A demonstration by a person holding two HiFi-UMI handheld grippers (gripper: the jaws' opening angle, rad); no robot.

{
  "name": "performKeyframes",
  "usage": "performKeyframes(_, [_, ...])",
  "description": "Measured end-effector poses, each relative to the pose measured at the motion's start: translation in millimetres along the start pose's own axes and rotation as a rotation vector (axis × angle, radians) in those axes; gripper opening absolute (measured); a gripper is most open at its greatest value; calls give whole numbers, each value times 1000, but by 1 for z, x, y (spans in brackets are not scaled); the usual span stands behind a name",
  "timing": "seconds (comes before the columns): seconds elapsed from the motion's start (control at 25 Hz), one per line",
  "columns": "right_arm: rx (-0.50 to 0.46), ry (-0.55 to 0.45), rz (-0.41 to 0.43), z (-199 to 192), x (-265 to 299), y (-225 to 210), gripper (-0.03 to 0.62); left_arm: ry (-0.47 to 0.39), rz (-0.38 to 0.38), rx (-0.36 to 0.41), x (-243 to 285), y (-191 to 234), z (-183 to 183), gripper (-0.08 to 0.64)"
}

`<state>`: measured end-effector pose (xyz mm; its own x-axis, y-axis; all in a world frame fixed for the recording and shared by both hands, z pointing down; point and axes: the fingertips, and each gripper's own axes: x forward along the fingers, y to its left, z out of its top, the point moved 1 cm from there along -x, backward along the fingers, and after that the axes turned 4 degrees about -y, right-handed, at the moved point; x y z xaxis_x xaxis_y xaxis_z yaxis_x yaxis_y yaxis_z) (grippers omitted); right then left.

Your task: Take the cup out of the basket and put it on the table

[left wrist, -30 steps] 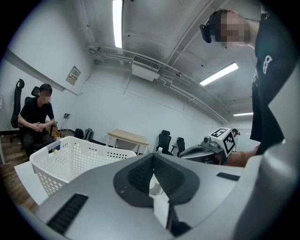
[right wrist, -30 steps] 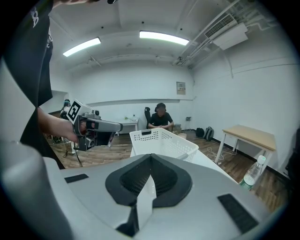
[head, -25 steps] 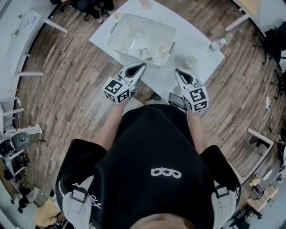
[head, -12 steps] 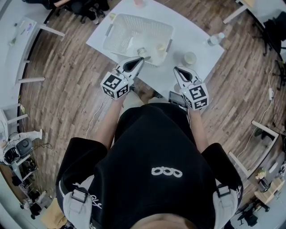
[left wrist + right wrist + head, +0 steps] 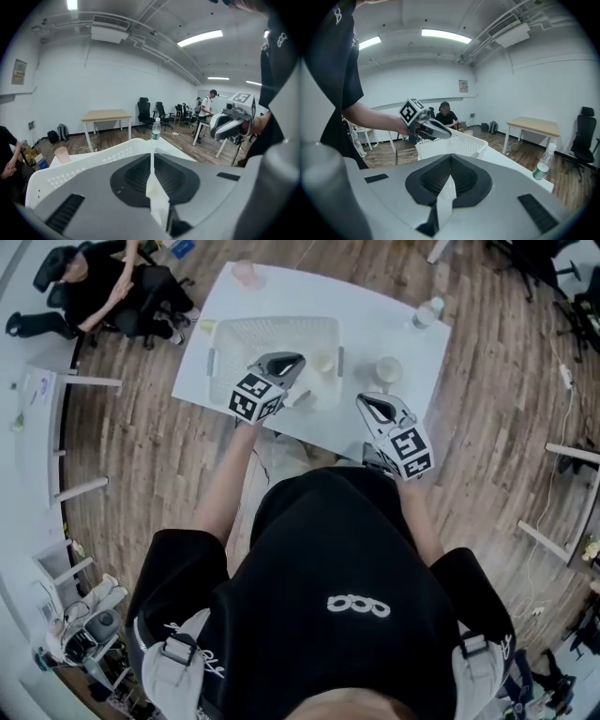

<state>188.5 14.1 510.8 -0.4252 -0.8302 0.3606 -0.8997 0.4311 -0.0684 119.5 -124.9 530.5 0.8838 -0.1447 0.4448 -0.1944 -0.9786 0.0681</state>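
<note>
A white basket (image 5: 225, 338) stands on the white tabletop (image 5: 375, 320), and the left gripper (image 5: 300, 359) hangs over its near side with its tip tilted down toward the inside. Its fingers (image 5: 140, 173) are pressed together with nothing between them. The right gripper view shows it above the basket's rim rather than down among the contents. A small pale yellow cup (image 5: 323, 361) sits inside the basket close to the right wall, just beside the left gripper's tip. Whether the two touch cannot be told. The right gripper (image 5: 362, 401) is held over the near edge of the tabletop, well apart from the basket. Its fingers (image 5: 464, 178) are also closed and empty. Between the basket and the right gripper, a cream cup (image 5: 387, 369) stands upright on the tabletop outside the basket. A pink cup (image 5: 246, 271) stands near the far left corner of the tabletop, and a clear water bottle (image 5: 427, 310) with a green label stands upright near the far right corner. Beyond the tabletop lies a wooden plank floor (image 5: 150, 456), and a person in dark clothes (image 5: 103, 292) sits in the upper left of the head view.
</note>
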Motion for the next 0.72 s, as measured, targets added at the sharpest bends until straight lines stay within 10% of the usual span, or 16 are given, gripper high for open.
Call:
performKeyframes(0.28, [101, 13, -190, 6, 19, -3, 25, 226, -189, 59, 70, 34, -53, 109])
performKeyframes(0.72, [186, 83, -350, -7, 37, 4, 25, 410, -255, 106, 133, 55, -137, 109])
